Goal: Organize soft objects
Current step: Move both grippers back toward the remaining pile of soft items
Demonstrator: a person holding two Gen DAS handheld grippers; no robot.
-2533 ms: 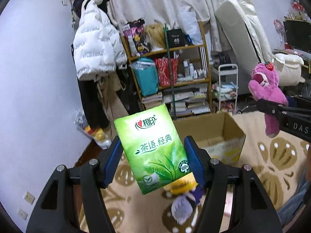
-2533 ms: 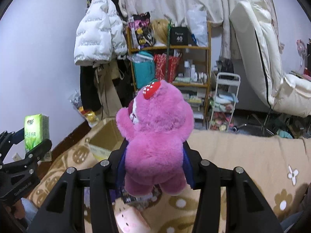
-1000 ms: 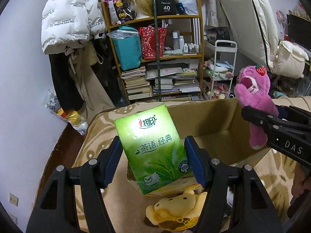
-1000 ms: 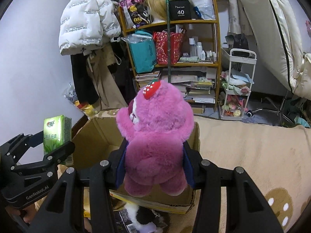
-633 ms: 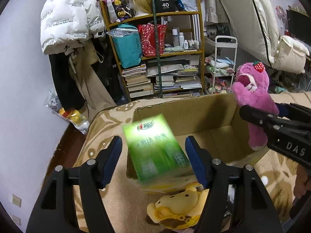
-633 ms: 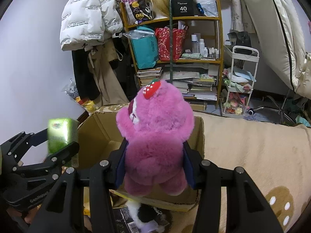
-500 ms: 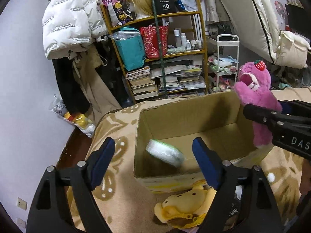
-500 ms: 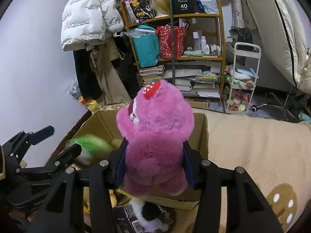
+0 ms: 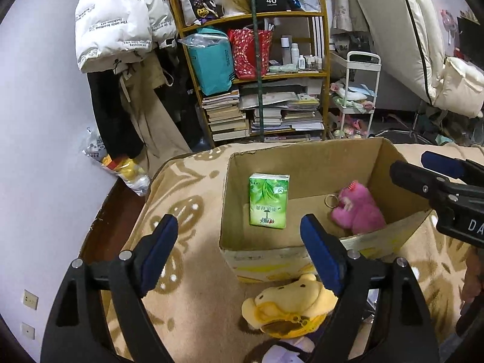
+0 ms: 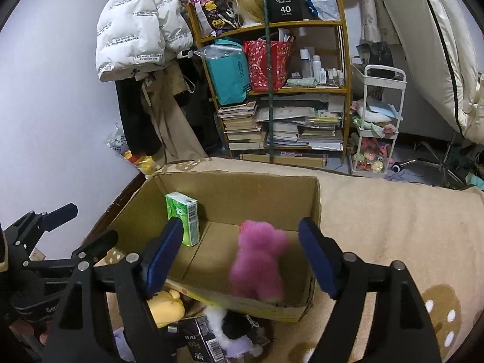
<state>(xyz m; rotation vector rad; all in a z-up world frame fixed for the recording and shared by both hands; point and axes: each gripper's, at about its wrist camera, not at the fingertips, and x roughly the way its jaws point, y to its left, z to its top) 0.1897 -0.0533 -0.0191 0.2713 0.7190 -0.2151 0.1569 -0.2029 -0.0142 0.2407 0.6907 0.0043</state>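
I see the box (image 9: 302, 163) sitting on the patterned blanket (image 9: 181, 211), near its far left edge. Inside, the tissue pack (image 9: 268, 201) leans upright against the left wall; it could topple if the next toy lands on it. The pink bear (image 10: 257, 269) looks blurred in the right view, so I judge it is not settled and may bounce toward the near wall. The yellow plush (image 9: 290, 308) lies outside, touching the box's near side. My left hand-held gripper (image 9: 242, 252) and right hand-held gripper (image 10: 240, 252) both gape wide, holding nothing; reaching low, I might shove the box.
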